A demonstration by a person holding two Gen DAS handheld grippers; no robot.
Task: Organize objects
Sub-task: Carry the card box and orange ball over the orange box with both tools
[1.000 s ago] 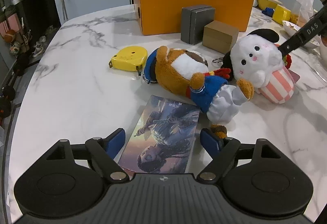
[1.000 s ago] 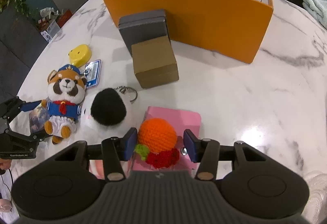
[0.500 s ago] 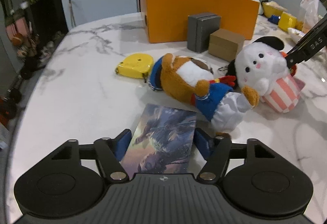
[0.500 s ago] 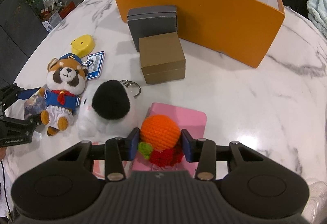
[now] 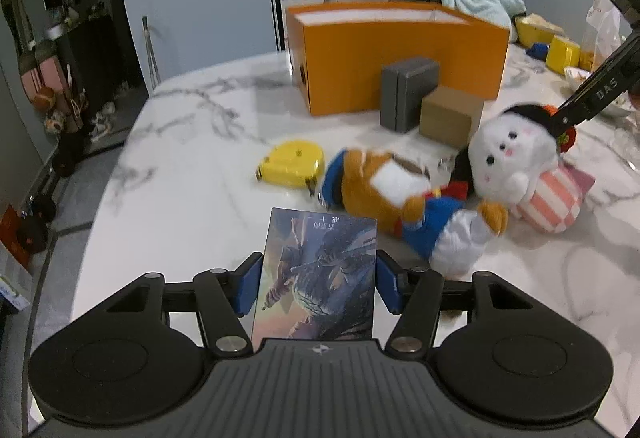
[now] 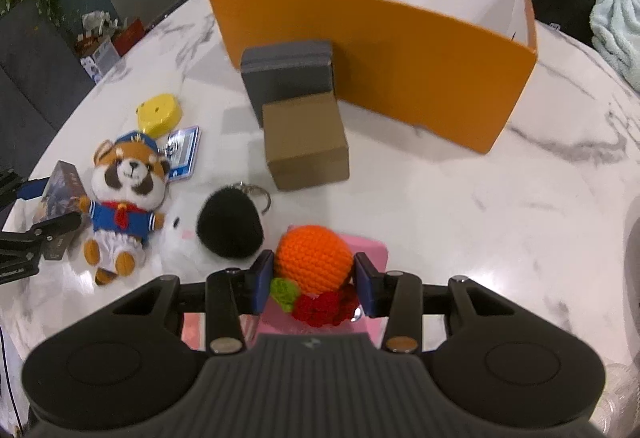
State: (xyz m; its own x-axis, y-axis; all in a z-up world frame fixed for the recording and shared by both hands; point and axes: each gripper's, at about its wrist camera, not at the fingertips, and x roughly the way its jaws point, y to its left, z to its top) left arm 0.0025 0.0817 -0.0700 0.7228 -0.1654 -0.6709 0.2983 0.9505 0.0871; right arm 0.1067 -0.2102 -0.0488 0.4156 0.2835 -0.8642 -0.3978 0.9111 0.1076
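Note:
An illustrated picture card [image 5: 320, 270] sits between the blue pads of my left gripper [image 5: 318, 286], tilted up off the marble table [image 5: 192, 166]; the jaws are closing and the pads press its side edges. My right gripper [image 6: 314, 284] is shut on an orange crochet ball [image 6: 314, 258] with green and red trim, just above a pink notebook [image 6: 372, 250]. A red panda plush [image 5: 400, 206] in a blue sailor suit lies beyond the card. Beside it lies a white plush [image 5: 512, 158] with black ears.
An open orange box [image 6: 380, 54] stands at the back of the table. In front of it are a grey box [image 5: 406, 92] and a brown box [image 5: 450, 116]. A yellow tape measure [image 5: 290, 164] lies left of the panda. The table edge curves at the left.
My left jaws closed in on the picture card and lifted its far end off the table. My right jaws closed onto the orange crochet ball.

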